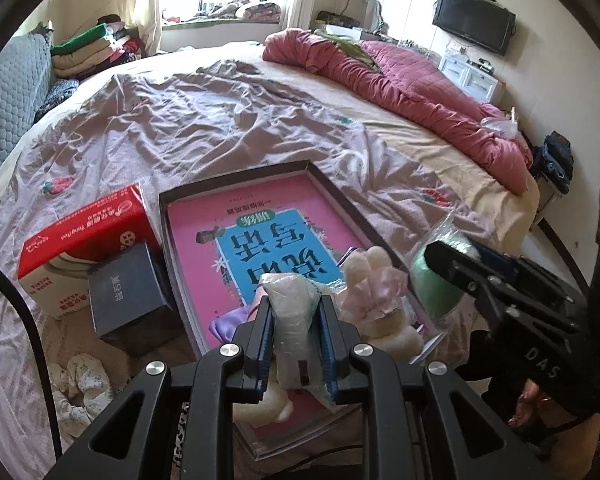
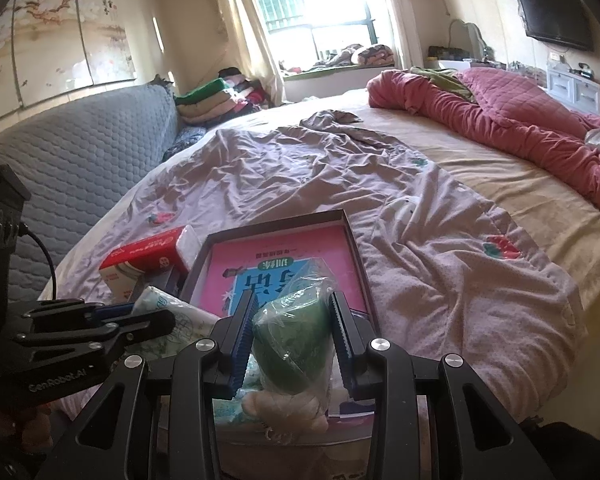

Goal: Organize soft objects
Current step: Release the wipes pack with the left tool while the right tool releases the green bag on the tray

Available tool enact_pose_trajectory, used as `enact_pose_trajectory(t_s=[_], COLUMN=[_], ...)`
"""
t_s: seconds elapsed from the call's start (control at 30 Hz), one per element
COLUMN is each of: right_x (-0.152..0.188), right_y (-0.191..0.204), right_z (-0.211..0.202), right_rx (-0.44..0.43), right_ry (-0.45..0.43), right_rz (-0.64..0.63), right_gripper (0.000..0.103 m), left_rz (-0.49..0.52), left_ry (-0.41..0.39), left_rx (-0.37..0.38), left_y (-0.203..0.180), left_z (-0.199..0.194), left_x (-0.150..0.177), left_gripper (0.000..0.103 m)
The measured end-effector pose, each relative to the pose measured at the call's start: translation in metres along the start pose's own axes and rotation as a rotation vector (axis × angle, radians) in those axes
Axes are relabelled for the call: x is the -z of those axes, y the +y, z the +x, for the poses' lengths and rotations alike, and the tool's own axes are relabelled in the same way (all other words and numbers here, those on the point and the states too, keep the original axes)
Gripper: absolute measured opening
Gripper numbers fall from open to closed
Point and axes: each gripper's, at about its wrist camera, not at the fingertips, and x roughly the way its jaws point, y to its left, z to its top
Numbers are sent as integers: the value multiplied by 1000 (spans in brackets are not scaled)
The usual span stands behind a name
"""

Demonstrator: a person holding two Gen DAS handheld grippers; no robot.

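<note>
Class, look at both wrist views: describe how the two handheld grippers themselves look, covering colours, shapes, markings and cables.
Both the left gripper and right gripper are matte black, angular frames with cut-out openings, round silver bolts and blue ribbed finger pads. White lettering marks their sides. A black cable runs to the left unit.

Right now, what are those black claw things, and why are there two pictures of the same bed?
A person holds one claw in each hand, and each claw has its own camera, so you get two pictures. In the left camera picture, the left claw squeezes a whitish packet in plastic. In the right camera picture, the right claw squeezes a green soft thing in a clear bag. Below them on the bed lies a flat box with a pink book inside, and a cream plush toy on it. A red carton sits beside it.
</note>
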Motion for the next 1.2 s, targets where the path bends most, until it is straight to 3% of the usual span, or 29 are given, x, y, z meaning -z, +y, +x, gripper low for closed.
enact_pose_trajectory(t_s=[0.57, 0.7, 1.0, 1.07, 1.13, 1.2], right_x=[-3, 0, -1, -2, -3, -5], right_y=[-32, -29, -10, -11, -11, -11], right_z=[47, 68, 86, 82, 78, 75], right_rx=[85, 69, 36, 25, 25, 19], right_ry=[79, 116, 108, 96, 83, 75], right_rz=[-15, -19, -57, -53, -50, -46], right_gripper=[38, 38, 43, 44, 53, 57], left_rz=[-22, -35, -46, -52, -57, -57], left_ry=[54, 50, 41, 40, 36, 23], left_rx=[-34, -23, -2, -4, 1, 12], left_y=[18, 23, 26, 27, 27, 27], left_z=[42, 44, 43, 43, 41, 37], left_x=[6, 7, 5, 6, 5, 4], left_gripper=[22, 23, 24, 28, 35, 41])
